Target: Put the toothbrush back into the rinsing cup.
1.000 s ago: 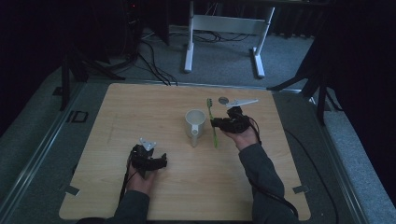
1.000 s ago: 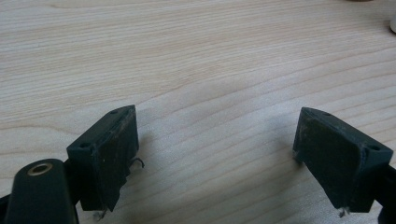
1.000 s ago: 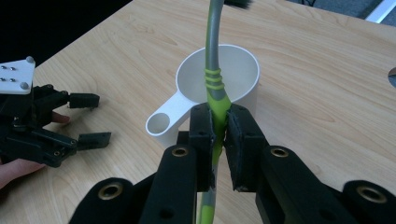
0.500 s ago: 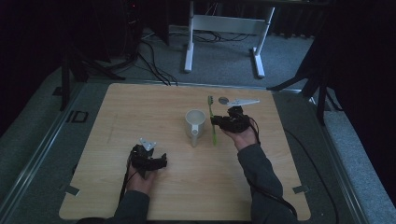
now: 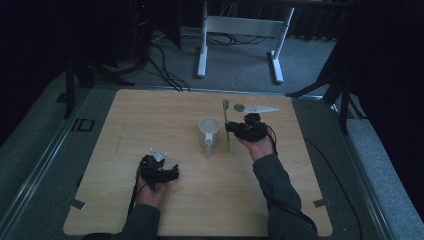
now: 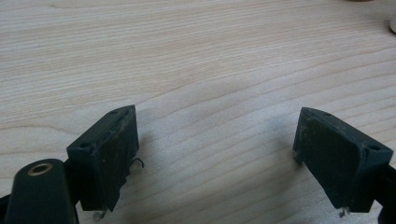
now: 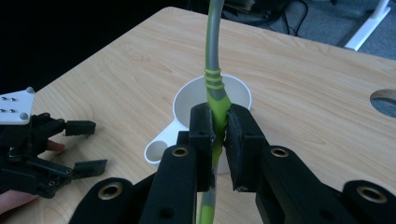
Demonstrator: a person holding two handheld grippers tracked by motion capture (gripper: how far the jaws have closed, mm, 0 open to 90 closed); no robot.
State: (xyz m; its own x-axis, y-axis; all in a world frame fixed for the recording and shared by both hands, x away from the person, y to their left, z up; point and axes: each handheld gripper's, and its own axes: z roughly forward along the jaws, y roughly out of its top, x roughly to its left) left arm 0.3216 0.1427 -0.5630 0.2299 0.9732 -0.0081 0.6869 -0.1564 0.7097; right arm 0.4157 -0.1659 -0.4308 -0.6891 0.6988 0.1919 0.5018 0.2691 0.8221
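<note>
High view lays out the wooden table, with the white mug near its middle and the right tool just beside it, clamped on a green toothbrush; the brush is lifted but not yet in the mug, so dropping it in probably remains; right gripper view alone shows the jaws pinching the handle above the mug's mouth; left tool rests wide, holding nothing.

Wooden table, white desk frame behind — cables, grey carpet
</note>
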